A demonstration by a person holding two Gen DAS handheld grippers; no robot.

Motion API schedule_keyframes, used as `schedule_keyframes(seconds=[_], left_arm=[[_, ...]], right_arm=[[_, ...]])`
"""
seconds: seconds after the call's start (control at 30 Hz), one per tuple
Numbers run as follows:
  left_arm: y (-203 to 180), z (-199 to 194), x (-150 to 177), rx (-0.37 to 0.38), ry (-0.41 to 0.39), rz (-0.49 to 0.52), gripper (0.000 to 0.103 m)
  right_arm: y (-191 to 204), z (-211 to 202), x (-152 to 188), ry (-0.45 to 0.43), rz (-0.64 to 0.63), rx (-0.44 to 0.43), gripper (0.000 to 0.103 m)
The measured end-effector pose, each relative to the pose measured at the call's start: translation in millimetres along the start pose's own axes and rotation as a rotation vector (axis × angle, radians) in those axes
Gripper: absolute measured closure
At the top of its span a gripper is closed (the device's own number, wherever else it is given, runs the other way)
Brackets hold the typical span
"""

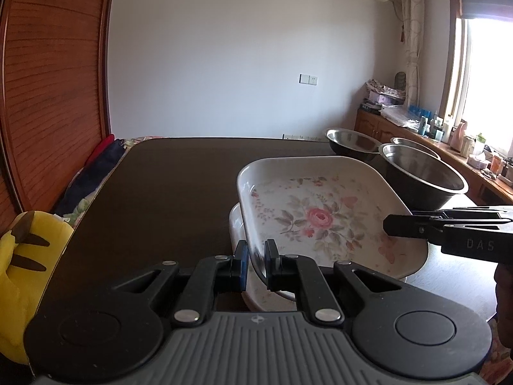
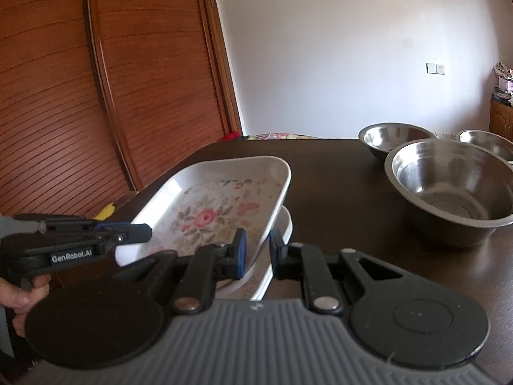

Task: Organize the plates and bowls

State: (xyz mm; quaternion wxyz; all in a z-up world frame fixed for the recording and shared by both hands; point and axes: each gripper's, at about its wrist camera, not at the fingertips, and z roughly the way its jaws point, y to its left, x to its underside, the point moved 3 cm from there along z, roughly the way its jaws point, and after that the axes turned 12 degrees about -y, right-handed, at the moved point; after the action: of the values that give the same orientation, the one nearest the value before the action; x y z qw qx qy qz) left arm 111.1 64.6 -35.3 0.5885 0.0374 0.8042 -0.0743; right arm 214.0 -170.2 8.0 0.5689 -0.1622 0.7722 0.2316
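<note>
A square white plate with a pink rose pattern (image 1: 320, 218) (image 2: 208, 211) is held tilted just over a second white plate (image 1: 236, 224) (image 2: 286, 224) that lies on the dark table (image 1: 160, 192). My left gripper (image 1: 256, 263) is shut on the floral plate's near-left rim. It shows from the side in the right wrist view (image 2: 144, 232). My right gripper (image 2: 258, 247) is shut on the opposite rim and reaches in from the right in the left wrist view (image 1: 389, 224). I cannot tell if the two plates touch.
Three steel bowls stand at the table's right: a large one (image 1: 423, 173) (image 2: 449, 186) and two smaller ones behind it (image 1: 349, 139) (image 1: 413, 143). A yellow plush toy (image 1: 19, 256) sits off the table's left edge. Wooden slatted doors (image 2: 96, 96) rise on the left.
</note>
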Motion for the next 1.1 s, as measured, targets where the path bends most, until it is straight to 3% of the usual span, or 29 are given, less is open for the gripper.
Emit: schedule_keyframes(seconds=[0.5, 0.73, 1.1], left_arm=[[2, 6, 1, -0.013, 0.012, -0.003, 0.062], [1, 3, 0, -0.019, -0.009, 0.002, 0.062], [-30, -13, -13, 0.059, -0.079, 0.025, 0.061]], right_arm=[[1, 3, 4, 0.023, -0.009, 0.003, 0.083], [4, -2, 1, -0.007, -0.051, 0.015, 0.079], [-13, -23, -2, -0.078, -0.057, 0.051, 0.078]])
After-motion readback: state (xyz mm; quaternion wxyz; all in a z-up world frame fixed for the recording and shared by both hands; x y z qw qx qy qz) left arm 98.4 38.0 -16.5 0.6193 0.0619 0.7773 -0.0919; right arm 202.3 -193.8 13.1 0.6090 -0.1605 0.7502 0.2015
